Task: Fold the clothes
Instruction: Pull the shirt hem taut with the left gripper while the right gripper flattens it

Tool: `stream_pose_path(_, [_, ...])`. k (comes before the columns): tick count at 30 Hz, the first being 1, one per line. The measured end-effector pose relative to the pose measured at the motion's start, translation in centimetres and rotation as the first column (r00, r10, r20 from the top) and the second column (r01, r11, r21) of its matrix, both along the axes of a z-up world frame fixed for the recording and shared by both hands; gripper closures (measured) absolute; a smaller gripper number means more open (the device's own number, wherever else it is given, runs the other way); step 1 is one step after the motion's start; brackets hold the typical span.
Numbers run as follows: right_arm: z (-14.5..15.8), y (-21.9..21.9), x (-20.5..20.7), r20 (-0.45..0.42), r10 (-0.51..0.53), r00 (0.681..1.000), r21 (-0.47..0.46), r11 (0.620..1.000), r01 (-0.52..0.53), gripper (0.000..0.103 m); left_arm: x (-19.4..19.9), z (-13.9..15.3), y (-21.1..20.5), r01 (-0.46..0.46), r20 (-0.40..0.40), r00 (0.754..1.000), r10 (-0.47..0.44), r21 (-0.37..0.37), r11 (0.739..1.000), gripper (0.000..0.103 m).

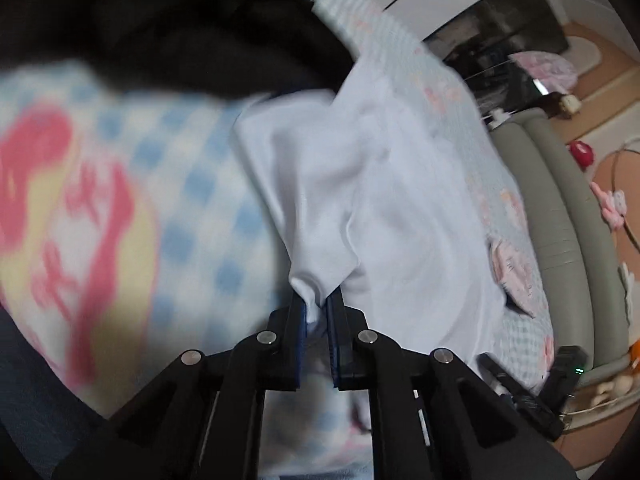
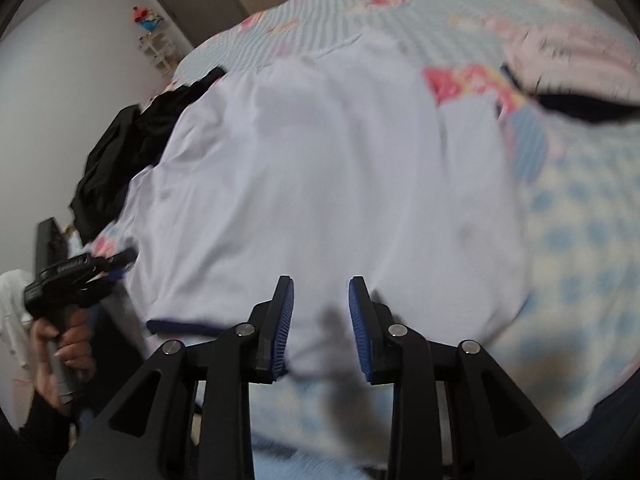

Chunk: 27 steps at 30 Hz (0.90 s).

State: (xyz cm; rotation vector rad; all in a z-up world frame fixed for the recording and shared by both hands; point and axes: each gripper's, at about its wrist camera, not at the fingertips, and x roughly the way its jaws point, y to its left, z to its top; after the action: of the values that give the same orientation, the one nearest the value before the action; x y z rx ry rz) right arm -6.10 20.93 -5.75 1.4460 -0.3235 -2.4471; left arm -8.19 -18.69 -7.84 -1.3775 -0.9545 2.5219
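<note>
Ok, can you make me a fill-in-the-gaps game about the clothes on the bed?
1. The left tool is pinching the ____ shirt.
2. The right tool has its jaws ____, with nothing gripped.
3. The pile of clothes beside the shirt is ____ in colour.
4. The bedsheet has a blue and white ____ pattern.

Missing words: white; open; black; checked

Left gripper angled downward, jaws pinched tight on a bunch of white garment, right gripper tilted down, jaws apart and clear of it, a hand wrapped round the left gripper's handle
</note>
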Motion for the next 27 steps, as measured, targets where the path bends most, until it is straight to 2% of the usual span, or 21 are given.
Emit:
stream_pose_path(1, [-0.4, 0.0, -0.4, 0.014, -0.005, 1.0, 0.029, 1.0, 0.004, 0.073, 0.2, 1.4, -0.2, -0.011, -0.025, 1.0, 0.01, -0.068, 0.998, 0.095])
stream_pose_path(4, [-1.5, 0.0, -0.8, 0.035, -0.012, 0.999, 0.087, 0.996, 0.009, 0.076, 0.0, 2.2, -1.7, 0.006, 0.009, 1.0, -0.005, -0.138, 0.99, 0.094])
stream_pose_path(6, [-2.2, 0.0, -0.5, 0.037, -0.01, 0.999, 0.105, 0.994, 0.006, 0.077, -0.5, 0.4, -3.1, 0.012, 0.134, 0.991, 0.01, -0.162, 0.987, 0.091])
stream_pose_path(7, [-2.5, 0.0, -0.4, 0.037, -0.01, 0.999, 0.114, 0.993, 0.005, 0.077, -0.3, -0.4, -4.0, 0.022, 0.182, 0.983, 0.005, -0.15, 0.988, 0.088])
stream_pose_path(8, [-2.6, -0.1, -0.3, 0.037, -0.006, 0.999, 0.124, 0.992, 0.001, 0.077, 0.2, -0.6, -4.0, 0.031, 0.187, 0.982, -0.009, -0.116, 0.993, 0.088])
stream_pose_path(9, [-2.2, -0.3, -0.3, 0.036, 0.002, 0.999, 0.135, 0.991, -0.007, 0.077, 0.8, -0.2, -3.8, 0.023, 0.162, 0.987, -0.007, -0.099, 0.995, 0.088])
stream_pose_path(11, [-1.3, -0.5, -0.2, 0.026, 0.019, 0.999, 0.147, 0.989, -0.022, 0.075, 2.4, 1.8, -3.2, 0.026, 0.059, 0.998, -0.021, -0.092, 0.995, 0.088])
stream_pose_path(12, [-0.6, -0.6, -0.1, 0.009, 0.028, 1.0, 0.137, 0.99, -0.029, 0.075, 2.4, 2.3, -2.1, 0.053, 0.03, 0.998, -0.05, -0.099, 0.994, 0.089])
stream_pose_path(17, [1.9, -1.2, -0.5, -0.069, 0.06, 0.996, 0.09, 0.994, -0.054, 0.068, 2.2, 4.5, 3.2, 0.18, -0.105, 0.975, -0.196, -0.144, 0.973, 0.09])
stream_pose_path(18, [1.7, -1.7, -0.8, -0.063, 0.067, 0.996, 0.096, 0.994, -0.061, 0.068, 1.3, 3.9, 4.7, 0.208, -0.074, 0.972, -0.221, -0.151, 0.966, 0.09])
stream_pose_path(20, [0.3, -2.7, -1.4, -0.019, 0.083, 0.996, 0.1, 0.992, -0.081, 0.068, -0.8, 0.8, 7.1, 0.263, 0.062, 0.965, -0.256, -0.156, 0.952, 0.09])
stream_pose_path(21, [-0.5, -3.0, -1.2, 0.002, 0.082, 0.997, 0.098, 0.992, -0.082, 0.068, -1.2, -1.0, 7.7, 0.28, 0.148, 0.955, -0.256, -0.17, 0.945, 0.09])
stream_pose_path(23, [-2.0, -3.6, -0.9, 0.042, 0.08, 0.996, 0.095, 0.992, -0.084, 0.067, -0.4, -3.1, 7.8, 0.3, 0.252, 0.935, -0.251, -0.18, 0.937, 0.09])
stream_pose_path(26, [-2.5, -2.9, 1.1, 0.063, 0.079, 0.995, 0.032, 0.996, -0.081, 0.065, 1.8, -3.0, 6.4, 0.261, 0.26, 0.94, -0.222, -0.126, 0.957, 0.09])
stream_pose_path(27, [-2.5, -2.4, 1.6, 0.074, 0.08, 0.994, 0.002, 0.997, -0.081, 0.065, 1.9, -2.3, 6.6, 0.264, 0.245, 0.942, -0.228, -0.129, 0.956, 0.09])
